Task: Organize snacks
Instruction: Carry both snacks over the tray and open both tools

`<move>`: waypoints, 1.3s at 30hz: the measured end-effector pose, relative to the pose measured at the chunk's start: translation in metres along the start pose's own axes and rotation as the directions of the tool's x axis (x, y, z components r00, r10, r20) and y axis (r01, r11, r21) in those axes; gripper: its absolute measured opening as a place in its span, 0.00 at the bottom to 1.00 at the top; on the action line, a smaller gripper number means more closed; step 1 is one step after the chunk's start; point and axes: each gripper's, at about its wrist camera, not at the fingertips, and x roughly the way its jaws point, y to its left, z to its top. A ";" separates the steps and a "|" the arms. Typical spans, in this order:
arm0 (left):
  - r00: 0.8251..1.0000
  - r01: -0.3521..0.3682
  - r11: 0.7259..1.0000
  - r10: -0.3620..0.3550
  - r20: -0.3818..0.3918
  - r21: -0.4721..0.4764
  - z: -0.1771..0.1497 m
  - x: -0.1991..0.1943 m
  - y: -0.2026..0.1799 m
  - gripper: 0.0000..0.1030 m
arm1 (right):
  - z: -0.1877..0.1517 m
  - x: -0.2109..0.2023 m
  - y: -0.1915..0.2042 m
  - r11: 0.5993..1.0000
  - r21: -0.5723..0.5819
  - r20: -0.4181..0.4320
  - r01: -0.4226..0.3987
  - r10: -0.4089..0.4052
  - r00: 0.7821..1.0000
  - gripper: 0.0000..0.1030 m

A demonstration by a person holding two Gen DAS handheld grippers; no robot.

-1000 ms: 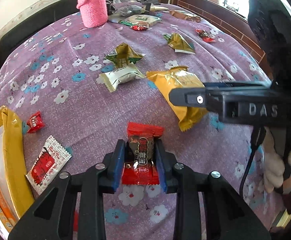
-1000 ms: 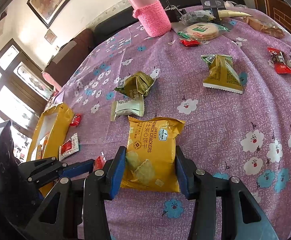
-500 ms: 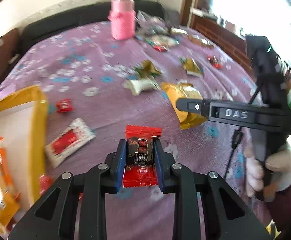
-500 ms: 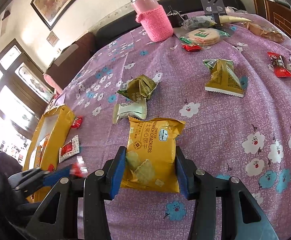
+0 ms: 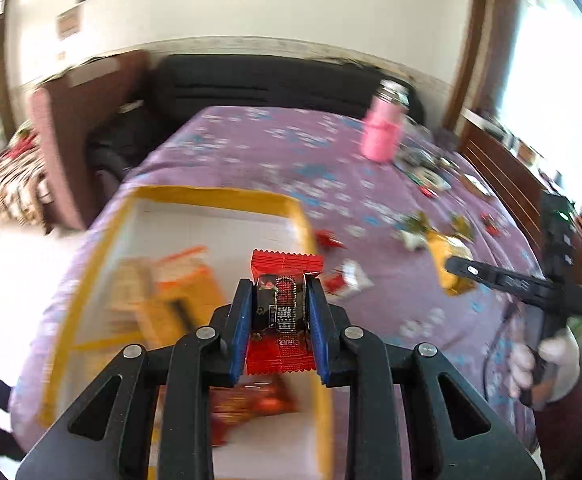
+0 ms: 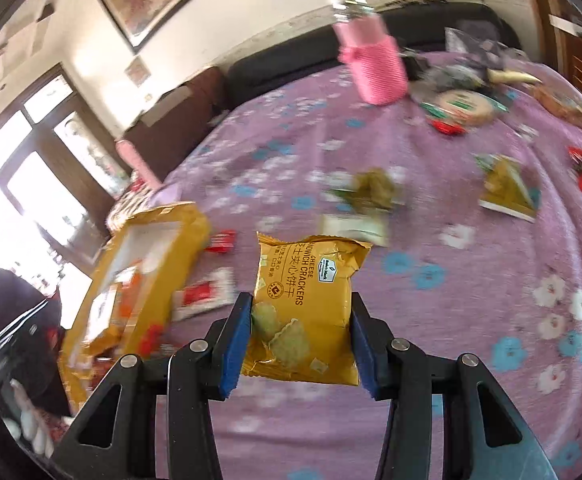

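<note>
Your left gripper (image 5: pixel 278 312) has swung from the purple tablecloth (image 5: pixel 275 152) to above the yellow box (image 5: pixel 219 196), clamped on the red candy (image 5: pixel 285 300); your right gripper (image 6: pixel 299 332) has lifted slightly, clamped on the cheese cracker packet (image 6: pixel 307 292).

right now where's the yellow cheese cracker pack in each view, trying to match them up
Left wrist view: the yellow cracker pack sits right of centre, held by the right gripper that reaches in from the right edge.
Right wrist view: the same pack is at bottom centre, clamped between the blue pads.
Shared landmark: the pink bottle at the far side of the purple flowered cloth.
</note>
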 end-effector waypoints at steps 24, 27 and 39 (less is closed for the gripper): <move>0.984 -0.150 0.973 0.130 -0.124 -0.173 0.014 0.082 0.109 0.24 | 0.019 0.121 0.199 0.965 -0.244 -0.195 -0.101 0.053 0.979 0.46; 0.983 -0.149 0.971 0.124 -0.137 -0.189 0.010 0.088 0.114 0.24 | 0.016 0.140 0.201 0.966 -0.244 -0.219 -0.087 0.033 0.975 0.46; 0.969 -0.222 0.955 0.193 -0.155 -0.198 0.007 0.080 0.108 0.46 | 0.009 0.151 0.202 0.968 -0.237 -0.225 -0.078 0.024 0.974 0.54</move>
